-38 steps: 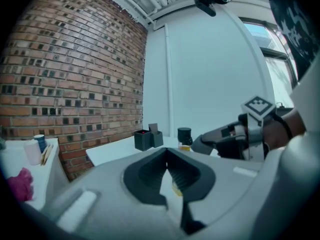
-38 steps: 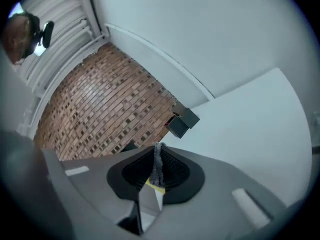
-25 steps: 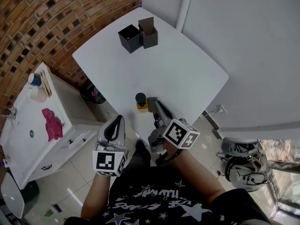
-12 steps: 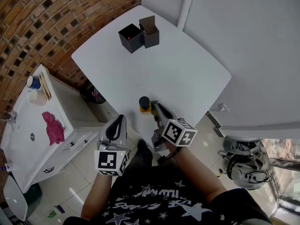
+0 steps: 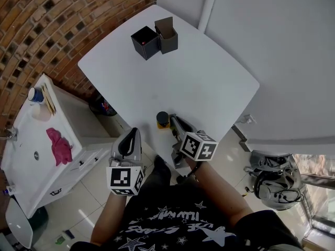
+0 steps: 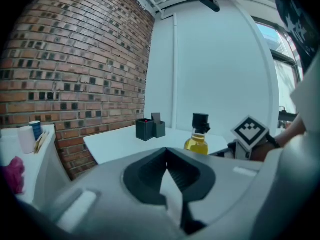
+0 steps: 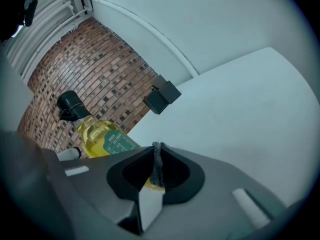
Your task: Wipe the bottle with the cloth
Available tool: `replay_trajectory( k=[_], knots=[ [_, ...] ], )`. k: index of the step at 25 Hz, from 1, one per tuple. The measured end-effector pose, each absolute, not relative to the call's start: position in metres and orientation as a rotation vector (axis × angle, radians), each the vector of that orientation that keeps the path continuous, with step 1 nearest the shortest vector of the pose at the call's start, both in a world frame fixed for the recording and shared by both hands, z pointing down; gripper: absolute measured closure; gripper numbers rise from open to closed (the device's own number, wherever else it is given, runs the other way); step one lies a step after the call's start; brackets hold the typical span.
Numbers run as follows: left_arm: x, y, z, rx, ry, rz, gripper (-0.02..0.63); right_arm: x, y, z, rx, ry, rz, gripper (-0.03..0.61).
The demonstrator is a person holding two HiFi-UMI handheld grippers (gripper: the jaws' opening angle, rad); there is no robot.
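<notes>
The right gripper [image 7: 158, 149] is pinched tight on a thin grey strip [image 7: 158, 166], maybe cloth. The left gripper [image 6: 167, 153] is squeezed together, empty. The yellow bottle [image 7: 102, 138] stands just beside, near the white table's [image 7: 240, 99] edge. Rub softly so it won't tip.

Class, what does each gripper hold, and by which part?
Nothing is held. The left gripper and the right gripper both have their fingers closed together, empty; the bottle stands free on the table beside the right gripper.
</notes>
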State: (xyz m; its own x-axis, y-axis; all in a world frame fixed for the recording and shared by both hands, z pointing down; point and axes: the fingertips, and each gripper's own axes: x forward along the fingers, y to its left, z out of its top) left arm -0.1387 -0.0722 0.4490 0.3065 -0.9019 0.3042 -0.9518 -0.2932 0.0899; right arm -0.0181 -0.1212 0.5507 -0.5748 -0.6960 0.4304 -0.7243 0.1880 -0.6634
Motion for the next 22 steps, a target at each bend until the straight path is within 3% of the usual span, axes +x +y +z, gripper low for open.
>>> replay_trajectory(
  k=[10, 16, 22],
  knots=[
    [-0.131, -0.068, 0.463, 2.303, -1.686, 0.324, 0.608, 0.000, -0.122, 0.532, 1.456, -2.449, 1.185, 0.537],
    [-0.094, -0.062, 0.487, 2.300, -1.641, 0.410, 0.372, 0.027, -0.118, 0.499, 1.480, -2.539, 1.044, 0.537],
    [-0.064, -0.075, 0.501, 2.305, -1.722, 0.471, 0.298, 0.049, -0.109, 0.486, 1.507, -2.553, 1.029, 0.537]
  ],
)
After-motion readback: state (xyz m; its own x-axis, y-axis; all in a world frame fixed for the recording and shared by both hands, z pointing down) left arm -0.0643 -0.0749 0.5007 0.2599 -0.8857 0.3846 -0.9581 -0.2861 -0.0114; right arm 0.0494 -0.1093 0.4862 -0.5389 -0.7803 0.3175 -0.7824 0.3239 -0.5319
